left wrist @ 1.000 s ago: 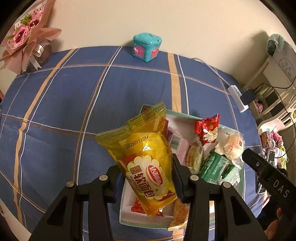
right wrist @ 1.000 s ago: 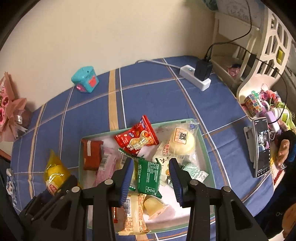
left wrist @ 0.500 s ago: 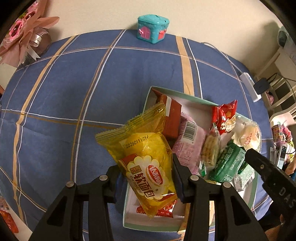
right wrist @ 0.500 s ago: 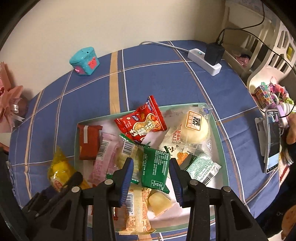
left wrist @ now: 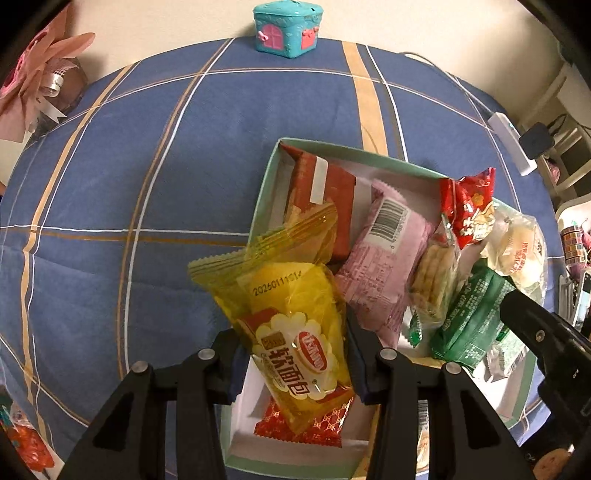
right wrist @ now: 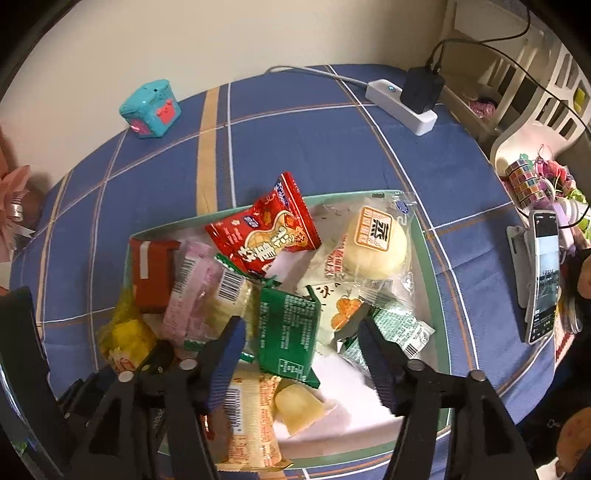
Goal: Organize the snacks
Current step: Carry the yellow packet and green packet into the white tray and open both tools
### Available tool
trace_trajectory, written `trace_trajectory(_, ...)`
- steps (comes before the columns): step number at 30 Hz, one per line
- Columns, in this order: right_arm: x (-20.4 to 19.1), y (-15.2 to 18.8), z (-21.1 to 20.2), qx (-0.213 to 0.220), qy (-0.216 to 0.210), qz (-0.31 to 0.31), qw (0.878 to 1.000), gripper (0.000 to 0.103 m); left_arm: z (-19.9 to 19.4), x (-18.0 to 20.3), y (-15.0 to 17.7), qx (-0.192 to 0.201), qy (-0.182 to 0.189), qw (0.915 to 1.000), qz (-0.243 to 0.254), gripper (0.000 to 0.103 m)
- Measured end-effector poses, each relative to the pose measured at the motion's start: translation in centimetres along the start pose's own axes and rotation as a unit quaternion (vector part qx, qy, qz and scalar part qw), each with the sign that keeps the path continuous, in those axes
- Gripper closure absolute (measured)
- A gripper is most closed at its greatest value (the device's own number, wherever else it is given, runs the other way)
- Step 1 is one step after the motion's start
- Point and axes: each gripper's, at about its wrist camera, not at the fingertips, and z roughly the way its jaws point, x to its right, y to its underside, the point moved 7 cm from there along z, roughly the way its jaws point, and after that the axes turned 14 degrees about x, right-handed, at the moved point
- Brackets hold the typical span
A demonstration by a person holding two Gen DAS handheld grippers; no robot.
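Left gripper (left wrist: 293, 352), lower centre of the left wrist view: tongs clamped on a yellow soft-bread packet (left wrist: 291, 317), which stands upright between the pads over the near left corner of the box, its crimped top toward mid-frame. Box (left wrist: 334, 147): shallow, mint-green rim, white inside, centre right of that view, on a blue plaid cloth (left wrist: 147, 166). Contents, left wrist view: brown-red wafer packet (left wrist: 325, 192) in the far left corner; pink packet with barcode (left wrist: 384, 258) beside it; clear cracker packet (left wrist: 436, 273); red peanut packet (left wrist: 467, 210) at the far right rim; green packet (left wrist: 469, 317); small red foil packet (left wrist: 321, 424) on the box floor under the yellow one. Right gripper (right wrist: 301, 354), lower centre of the right wrist view: tongs apart, having just been opening; the green packet (right wrist: 288, 332) lies between and beneath the pads, neither pad seen pressing it. Also in that view: round white bun in clear wrap (right wrist: 376, 243), upper right of the box; pale jelly cup (right wrist: 299, 406) near the lower middle; orange-printed biscuit packet (right wrist: 255, 417) at the near rim. Off the box: teal toy house (left wrist: 288, 27) at top centre; pink bouquet (left wrist: 40, 81) upper left; white power strip (right wrist: 400, 107) with black charger (right wrist: 423, 88), upper right; phone (right wrist: 543, 273) at the right edge
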Motion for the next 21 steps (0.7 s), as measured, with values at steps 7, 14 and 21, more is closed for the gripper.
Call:
trace_trajectory(7, 0.4, 0.1, 0.5, -0.005, 0.000, 0.001, 1.000, 0.018, 1.2, 0.0, 0.4, -0.009, -0.006, 0.9999, 0.002, 0.055)
trace_trajectory(14, 0.6, -0.1, 0.7, -0.004, -0.001, 0.000, 1.000, 0.015, 1.4, 0.1, 0.1, -0.010, -0.001, 0.9999, 0.004, 0.042)
trace_trajectory(21, 0.7, -0.1, 0.6, -0.003, -0.001, 0.000, 1.000, 0.015, 0.6, 1.4, 0.2, -0.012, 0.012, 0.9999, 0.001, 0.025)
